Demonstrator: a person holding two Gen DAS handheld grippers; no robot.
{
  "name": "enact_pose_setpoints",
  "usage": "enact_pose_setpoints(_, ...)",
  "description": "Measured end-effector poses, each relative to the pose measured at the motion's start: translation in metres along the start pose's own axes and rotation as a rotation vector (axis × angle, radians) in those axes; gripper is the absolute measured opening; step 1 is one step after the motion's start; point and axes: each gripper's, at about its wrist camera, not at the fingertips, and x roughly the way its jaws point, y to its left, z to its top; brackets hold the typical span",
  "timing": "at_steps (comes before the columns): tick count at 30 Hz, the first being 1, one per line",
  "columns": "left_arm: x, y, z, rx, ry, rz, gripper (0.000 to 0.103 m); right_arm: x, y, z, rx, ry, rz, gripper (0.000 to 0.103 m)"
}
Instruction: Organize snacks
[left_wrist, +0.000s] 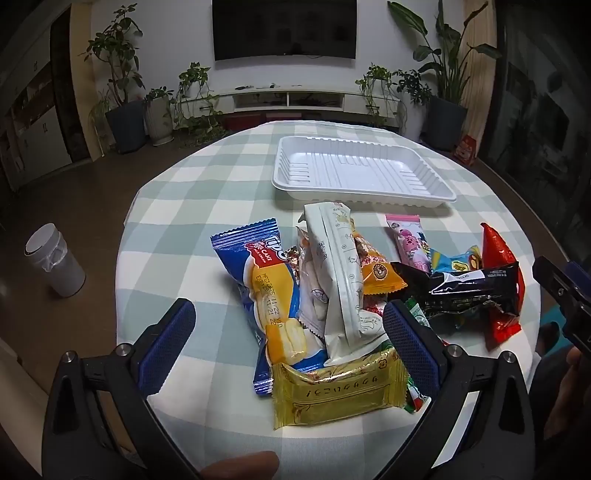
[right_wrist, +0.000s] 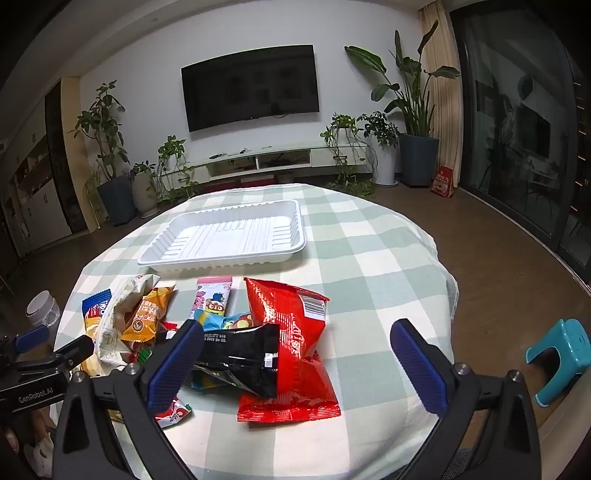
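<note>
Below the empty white ribbed plastic tray (left_wrist: 364, 173), both tongs (left_wrist: 290, 347) (right_wrist: 297, 363) gaped wide, holding nothing; pinching one top packet cleanly seemed wisest.

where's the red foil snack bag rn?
Right-wrist view: the red foil snack bag lies on the checked tablecloth, partly under a black wrapper.

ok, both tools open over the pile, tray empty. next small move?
Probably lower the right tool and close on the red bag: it lies between the open fingers, at the pile's edge, with only the black packet overlapping it. The white tray is empty.
</note>
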Motion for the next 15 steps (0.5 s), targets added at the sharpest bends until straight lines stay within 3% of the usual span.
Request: enact_pose_setpoints(15, 0.0002, 0.0002, 0.0001, 0.002, 0.006, 0.003, 0.103, -0.0003, -0.0001, 0.0001, -0.009, -0.001, -0.004, 0.103)
